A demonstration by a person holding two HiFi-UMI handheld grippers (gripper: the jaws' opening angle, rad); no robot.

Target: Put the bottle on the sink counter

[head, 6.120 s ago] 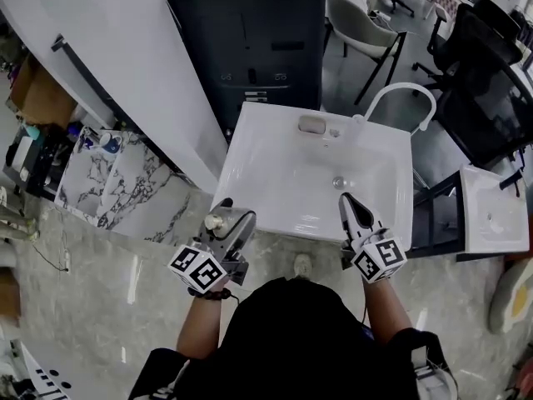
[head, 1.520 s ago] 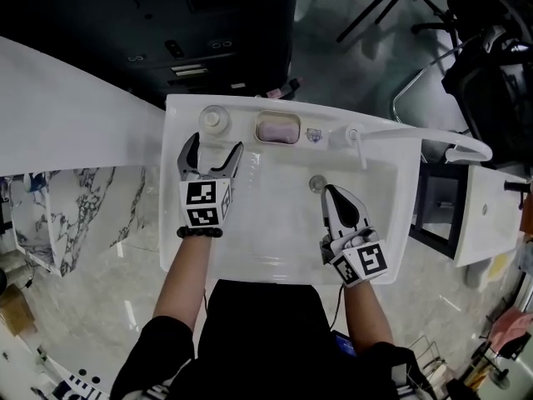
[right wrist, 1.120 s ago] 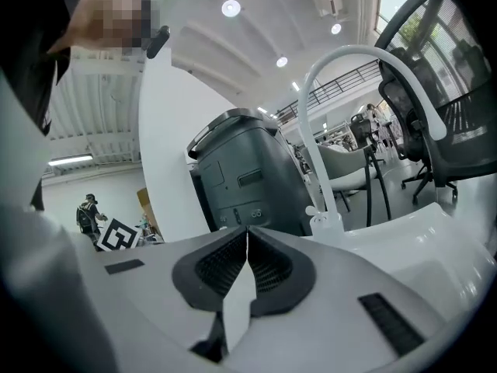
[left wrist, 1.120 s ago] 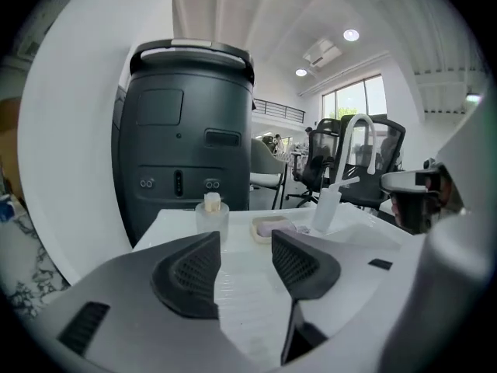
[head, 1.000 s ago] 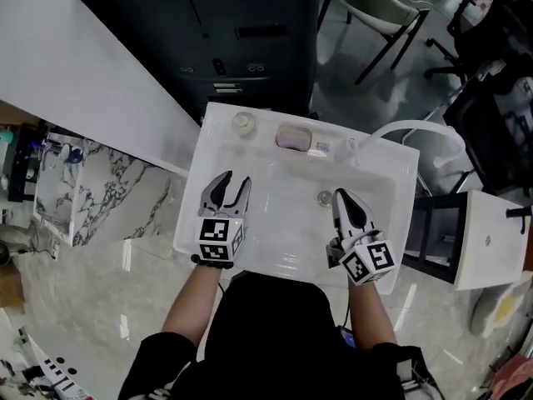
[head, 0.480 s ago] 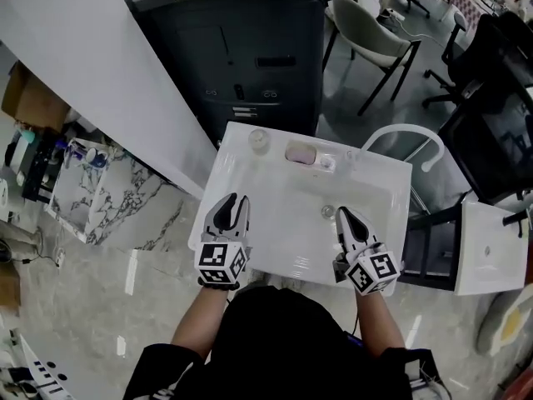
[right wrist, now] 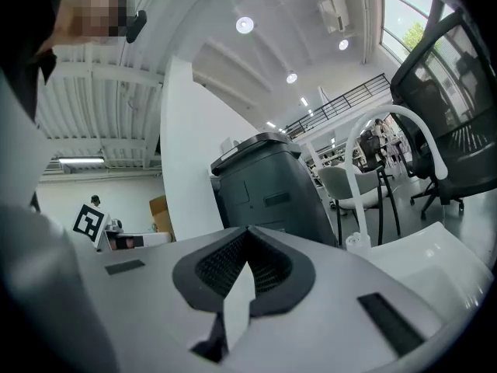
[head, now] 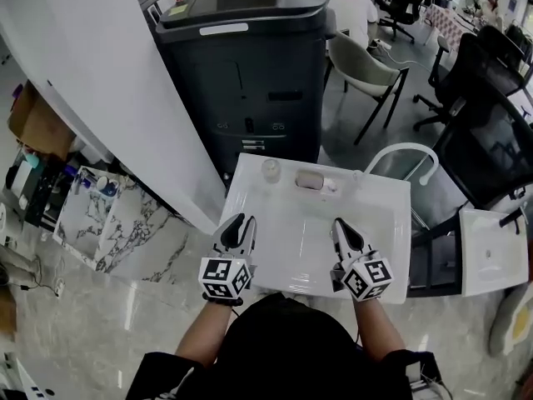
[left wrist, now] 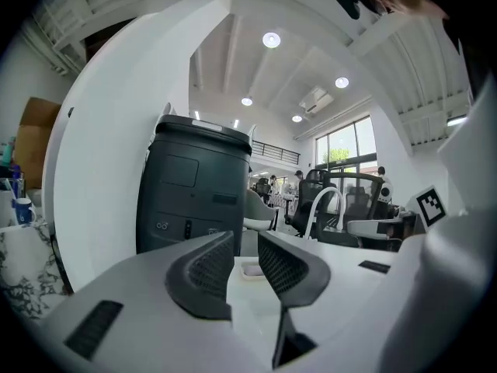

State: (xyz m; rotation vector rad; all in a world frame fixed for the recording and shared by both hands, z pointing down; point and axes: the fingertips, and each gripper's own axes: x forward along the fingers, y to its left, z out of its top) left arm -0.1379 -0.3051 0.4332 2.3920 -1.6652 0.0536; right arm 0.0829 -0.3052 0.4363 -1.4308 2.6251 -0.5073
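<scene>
A small clear bottle (head: 271,170) with a pale cap stands upright on the back left of the white sink counter (head: 250,173), next to a pink soap dish (head: 310,179). My left gripper (head: 242,221) hovers over the sink's front left rim, well short of the bottle, shut and empty. In the left gripper view the left gripper (left wrist: 245,239) has its jaws close together with nothing between them. My right gripper (head: 337,222) is over the basin's front right, also shut and empty. In the right gripper view the right gripper (right wrist: 248,230) has its tips meeting.
A curved white faucet (head: 401,152) rises at the sink's back right. A tall dark grey machine (head: 250,65) stands behind the sink and a white wall panel (head: 92,90) runs along the left. Chairs (head: 366,69) and a second small basin (head: 491,252) are to the right.
The left gripper has drawn back from the bottle on the back counter to the sink's front edge, and its jaws have shut. The bottle stays upright by the soap dish. The head view has pulled back.
</scene>
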